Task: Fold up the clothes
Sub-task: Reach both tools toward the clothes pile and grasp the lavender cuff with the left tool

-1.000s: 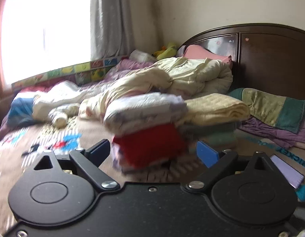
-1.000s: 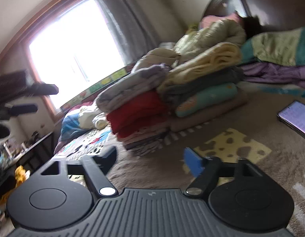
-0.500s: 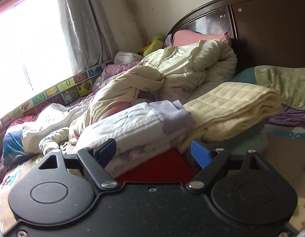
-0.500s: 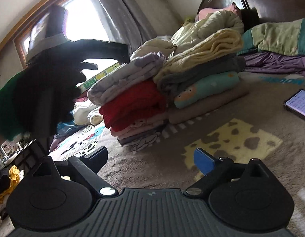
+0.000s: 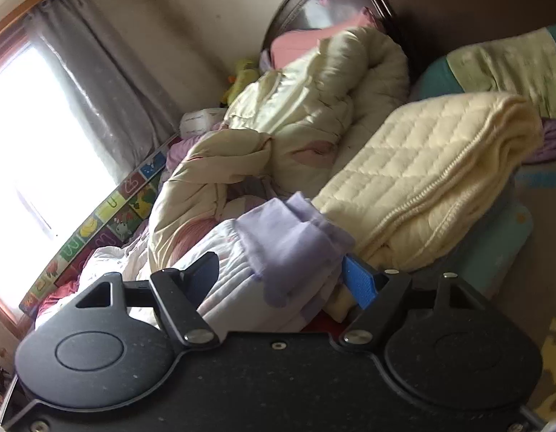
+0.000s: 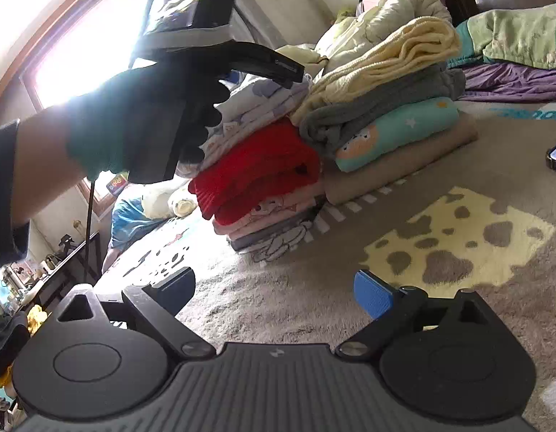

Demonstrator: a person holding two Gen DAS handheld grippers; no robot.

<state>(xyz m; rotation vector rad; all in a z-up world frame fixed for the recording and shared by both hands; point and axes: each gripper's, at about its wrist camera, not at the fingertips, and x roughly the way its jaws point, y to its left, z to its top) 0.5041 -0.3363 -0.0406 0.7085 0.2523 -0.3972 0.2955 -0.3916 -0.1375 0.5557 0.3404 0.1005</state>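
Left gripper (image 5: pixel 281 273) spread wide, fingers astride the top garment of the near stack: a white printed piece with a lilac cuff (image 5: pixel 296 241), its edge between the blue pads but not clamped; the right pad (image 5: pixel 361 280) sits against the fabric by the cream quilted blanket (image 5: pixel 433 180). Right gripper (image 6: pixel 274 288) also spread, holding nothing, hovering over the brown bedcover (image 6: pixel 296 306) well short of the piles. From the right wrist view, the gloved left hand (image 6: pixel 134 126) holds its tool at the stack top, over the red knit (image 6: pixel 256 165) and the pink folded layers beneath. Judgement: the step looks like settling or squaring the top piece on the pile. Best done with light downward pressure, pads kept level, pushing toward the pile's centre so the red knit below doesn't skew. Avoid snagging the cuff when backing out. The neighbouring stack, grey (image 6: pixel 379 108) and teal (image 6: pixel 397 129) items, touches this one; keep clear of it.
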